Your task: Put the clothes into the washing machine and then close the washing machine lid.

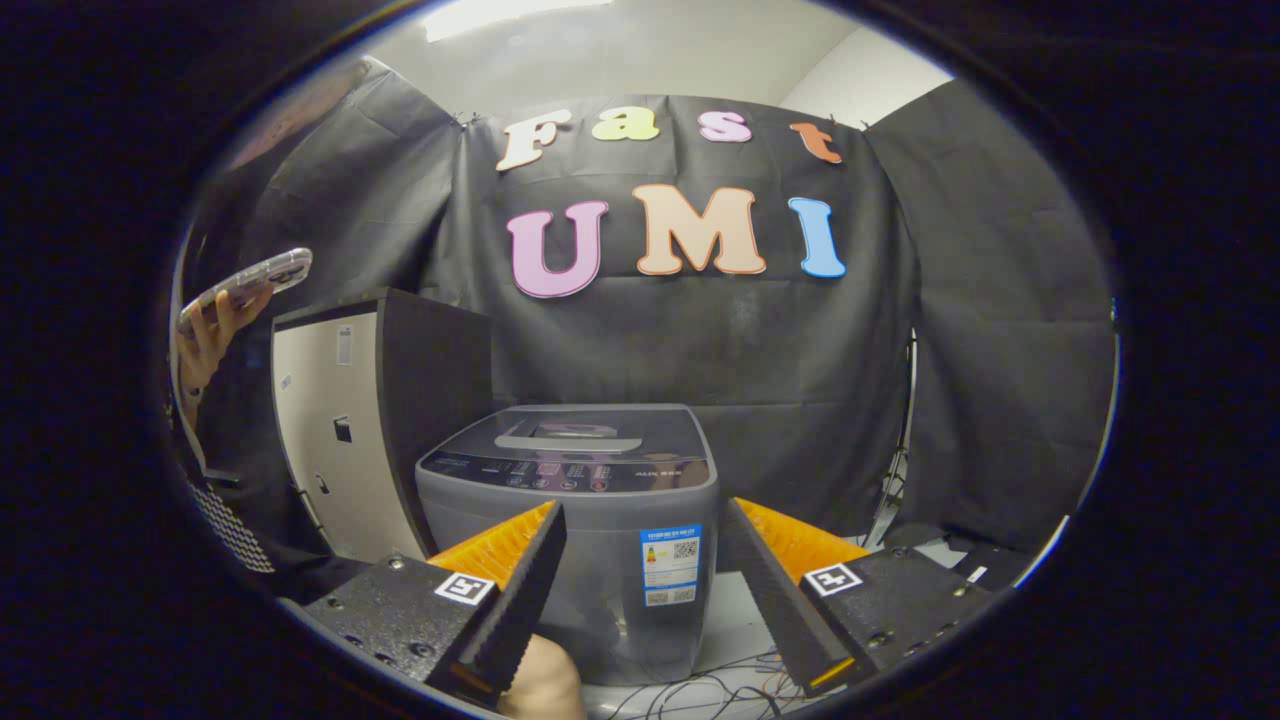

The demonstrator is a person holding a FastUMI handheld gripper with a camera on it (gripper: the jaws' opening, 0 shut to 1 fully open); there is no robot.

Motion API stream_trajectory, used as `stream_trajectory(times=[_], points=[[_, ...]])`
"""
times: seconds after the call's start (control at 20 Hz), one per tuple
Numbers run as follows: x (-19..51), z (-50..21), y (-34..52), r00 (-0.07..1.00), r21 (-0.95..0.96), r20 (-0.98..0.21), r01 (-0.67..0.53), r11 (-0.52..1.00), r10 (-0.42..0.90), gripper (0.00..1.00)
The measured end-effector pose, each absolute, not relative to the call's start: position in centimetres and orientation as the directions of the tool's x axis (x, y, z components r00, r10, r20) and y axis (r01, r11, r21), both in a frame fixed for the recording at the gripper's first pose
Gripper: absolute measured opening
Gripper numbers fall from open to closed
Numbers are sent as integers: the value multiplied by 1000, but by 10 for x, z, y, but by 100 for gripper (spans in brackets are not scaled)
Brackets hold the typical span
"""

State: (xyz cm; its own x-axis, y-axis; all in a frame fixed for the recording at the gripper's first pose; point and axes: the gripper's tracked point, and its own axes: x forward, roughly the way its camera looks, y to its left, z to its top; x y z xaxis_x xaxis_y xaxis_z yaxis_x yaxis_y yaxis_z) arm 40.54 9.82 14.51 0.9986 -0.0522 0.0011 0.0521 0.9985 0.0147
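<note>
A grey top-loading washing machine (pixel 575 500) stands just beyond my fingers, in front of the black cloth wall. Its dark lid (pixel 575 435) lies flat and shut, with a control strip along the near edge. My gripper (pixel 640 515) is open, with a wide gap between the two fingers and nothing held; the machine's front shows through the gap. I see no clothes here.
A tall cabinet (pixel 345 430) with a pale front and dark side stands left of the machine. Further left a person's hand (pixel 210 340) holds up a phone (pixel 250 283). Cables (pixel 700 690) lie on the floor below the machine. Dark gear sits at the right.
</note>
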Motion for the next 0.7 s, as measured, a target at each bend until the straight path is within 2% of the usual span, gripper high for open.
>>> stream_trajectory(times=[0.7], points=[[406, 145, 101, 1000, 13, -1, 29, 999, -29, 97]])
